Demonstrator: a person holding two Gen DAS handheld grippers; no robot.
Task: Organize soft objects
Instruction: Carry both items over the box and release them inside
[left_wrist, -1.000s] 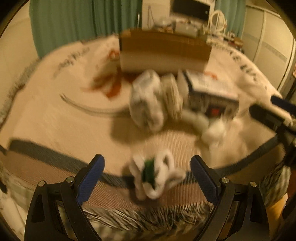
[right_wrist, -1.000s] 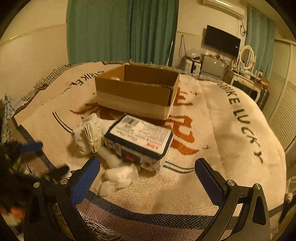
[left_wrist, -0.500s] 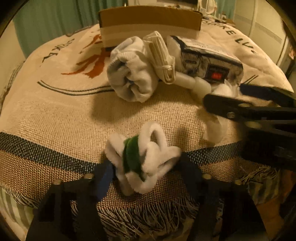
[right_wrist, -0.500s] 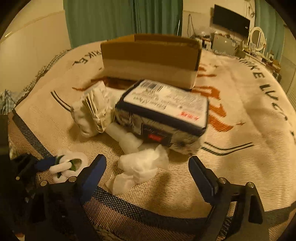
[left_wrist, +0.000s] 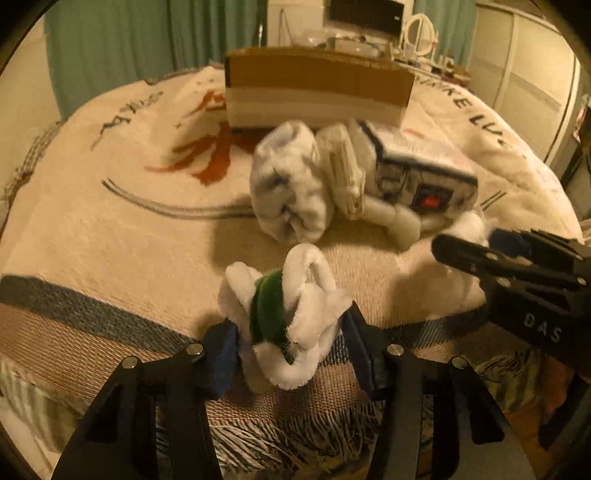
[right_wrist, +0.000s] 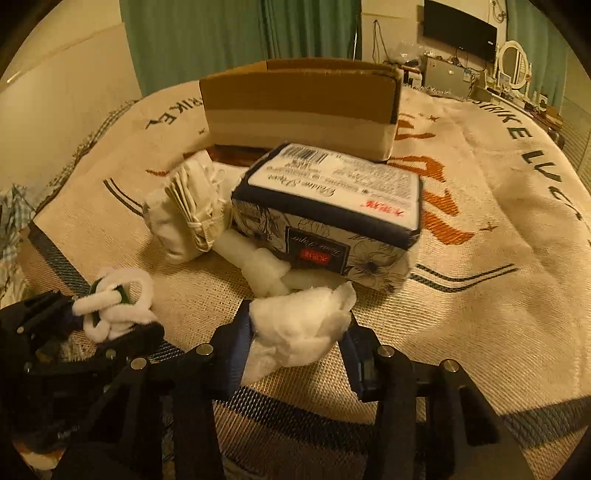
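Now both tools have just been closing — the left tool (left_wrist: 290, 349) clamps a white-and-green fuzzy loop toy (left_wrist: 284, 325). Beside it, the right tool (right_wrist: 297, 338) pinches a crumpled white tissue wad (right_wrist: 299, 325) on the bed blanket (right_wrist: 480, 295).

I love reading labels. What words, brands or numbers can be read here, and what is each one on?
"DAS": on the black body of the right tongs.
"STRIKE LUCKY", only in parts: woven into the blanket.
Tissue pack: barcode, script and red logo too small or blurred to read.
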